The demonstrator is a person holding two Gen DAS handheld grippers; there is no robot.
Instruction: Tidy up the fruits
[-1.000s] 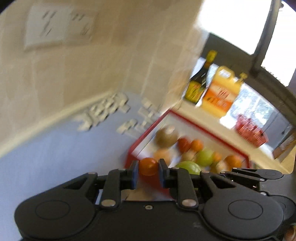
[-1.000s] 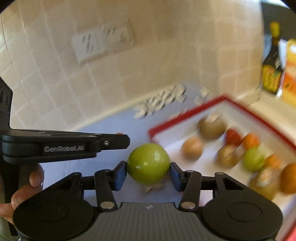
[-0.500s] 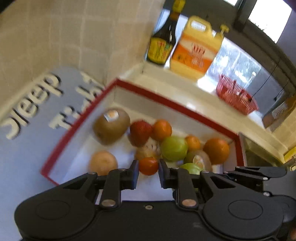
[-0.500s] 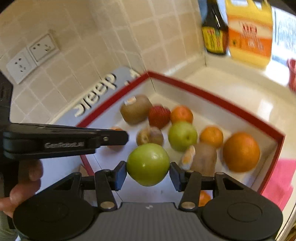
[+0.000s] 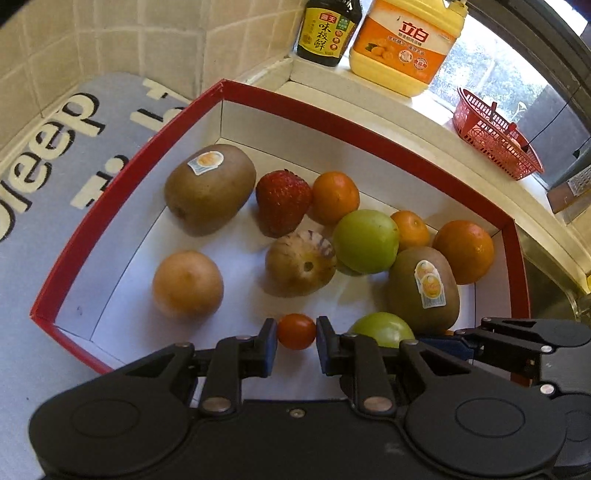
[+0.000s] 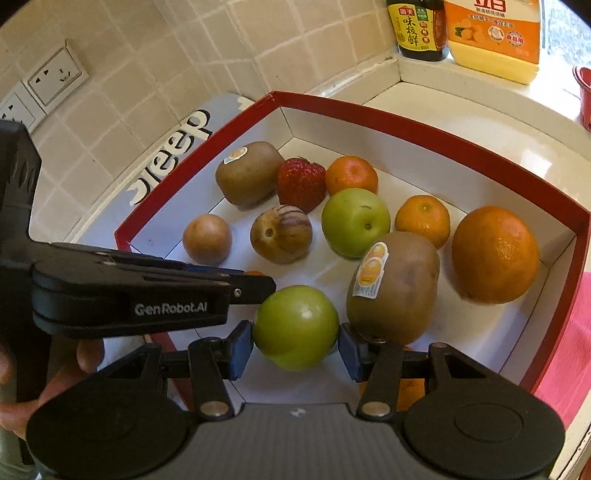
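1. Left wrist view: at 9 o'clock a grey-blue fabric mat with pale and dark lettering [image 5: 55,155] lies along the tiled wall, touching the left rim of the shallow red-rimmed white cardboard box [image 5: 122,177].
2. Inside the box, from 10 o'clock towards 3 o'clock, lie a brown stickered kiwi [image 5: 209,189], a pale orange round fruit [image 5: 187,283], a red strawberry [image 5: 282,201], a beige purple-striped round fruit [image 5: 300,263], a small mandarin [image 5: 335,197], a green apple [image 5: 365,240], a second stickered kiwi [image 5: 423,284] and a large orange [image 5: 464,251].
3. At 6 o'clock the left gripper [image 5: 296,345] is closed nearly all the way on a small red cherry tomato [image 5: 296,331], held above the box's near edge.
4. At 12 o'clock a dark soy sauce bottle [image 5: 327,29] and a yellow-orange detergent jug [image 5: 404,40] stand on the ledge; a red plastic mesh basket [image 5: 495,134] sits at 2 o'clock.
5. Right wrist view: the left gripper's black body, marked GenRobot.AI, crosses at 9 o'clock.
6. At 6 o'clock the right gripper [image 6: 295,345] is about half open, its blue pads [image 6: 240,349] pressing both sides of a second green apple [image 6: 295,326], held over the box's near end, just beside the stickered kiwi.
7. At 4 o'clock a pink cloth [image 6: 569,365] lies outside the box.
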